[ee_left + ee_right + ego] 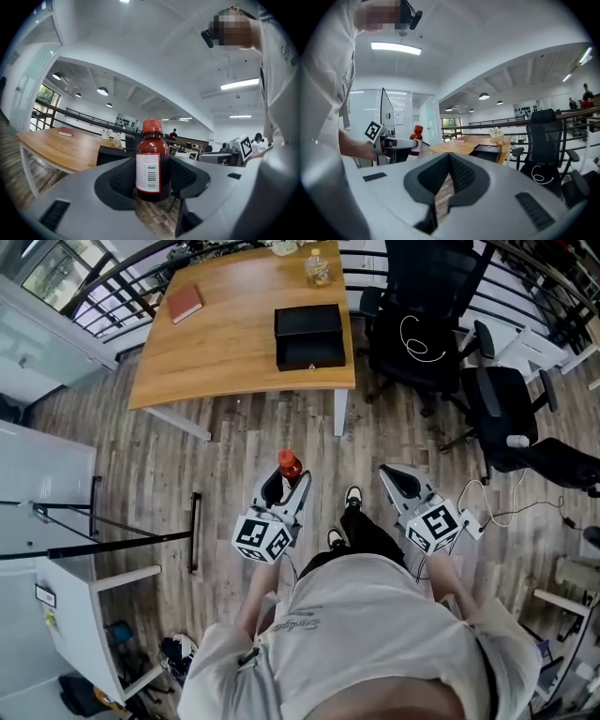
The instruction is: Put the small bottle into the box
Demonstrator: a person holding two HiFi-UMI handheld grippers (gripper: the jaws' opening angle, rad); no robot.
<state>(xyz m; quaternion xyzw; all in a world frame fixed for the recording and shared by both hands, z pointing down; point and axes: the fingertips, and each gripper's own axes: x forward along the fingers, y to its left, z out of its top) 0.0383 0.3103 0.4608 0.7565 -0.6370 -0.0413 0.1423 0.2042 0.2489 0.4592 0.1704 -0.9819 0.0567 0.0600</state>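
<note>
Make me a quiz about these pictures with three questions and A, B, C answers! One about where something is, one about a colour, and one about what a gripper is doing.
1. Where is the black box?
A. on a bed
B. on the wooden table
C. in a sink

2. What colour is the cap of the small bottle?
A. red
B. blue
C. green

3. What is the left gripper doing?
A. holding the small bottle
B. standing open and empty
C. holding a spoon

Answers:
1. B, because the head view shows the box sitting on the tabletop.
2. A, because the left gripper view shows a red cap on top of the dark bottle.
3. A, because the left gripper view shows the bottle standing upright with a pad against each side.
</note>
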